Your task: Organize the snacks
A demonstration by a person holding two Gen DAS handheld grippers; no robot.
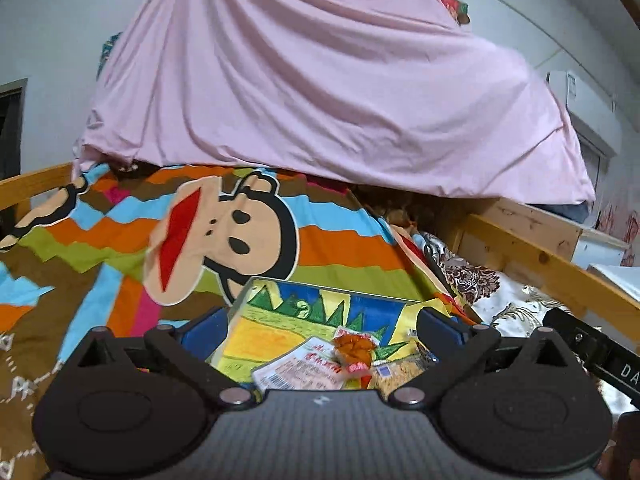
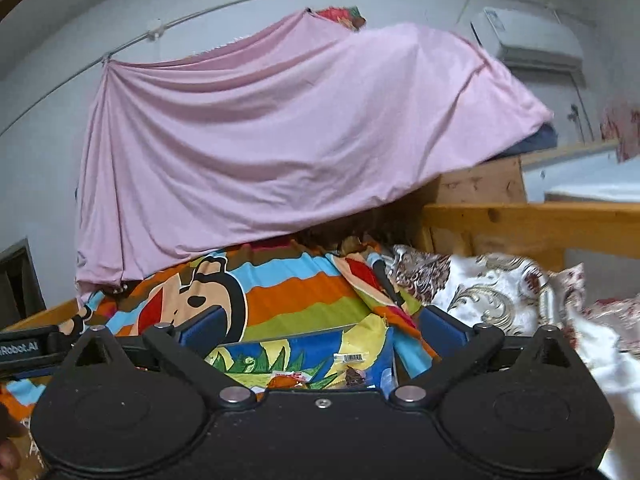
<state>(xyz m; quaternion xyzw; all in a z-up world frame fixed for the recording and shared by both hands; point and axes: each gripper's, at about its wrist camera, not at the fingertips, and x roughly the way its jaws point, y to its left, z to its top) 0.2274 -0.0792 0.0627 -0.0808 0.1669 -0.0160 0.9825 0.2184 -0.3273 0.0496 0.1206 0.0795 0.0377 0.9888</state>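
Observation:
A colourful box (image 1: 316,312) with a painted landscape inside lies on the striped bedspread (image 1: 100,248). It holds several snack packets: a white-pink packet (image 1: 300,368), a small orange-red one (image 1: 356,350) and a yellowish one (image 1: 400,372). My left gripper (image 1: 320,330) is open, its blue fingers wide either side of the box, holding nothing. The box also shows in the right wrist view (image 2: 312,356) with snack packets (image 2: 288,380) in it. My right gripper (image 2: 320,330) is open and empty above the box.
A pink sheet (image 1: 320,80) hangs behind the bed. A wooden bed rail (image 1: 540,264) runs on the right, with a white-and-maroon patterned quilt (image 2: 488,292) beside it. The other gripper's black arm (image 1: 592,348) shows at the right edge. An air conditioner (image 2: 528,36) hangs on the wall.

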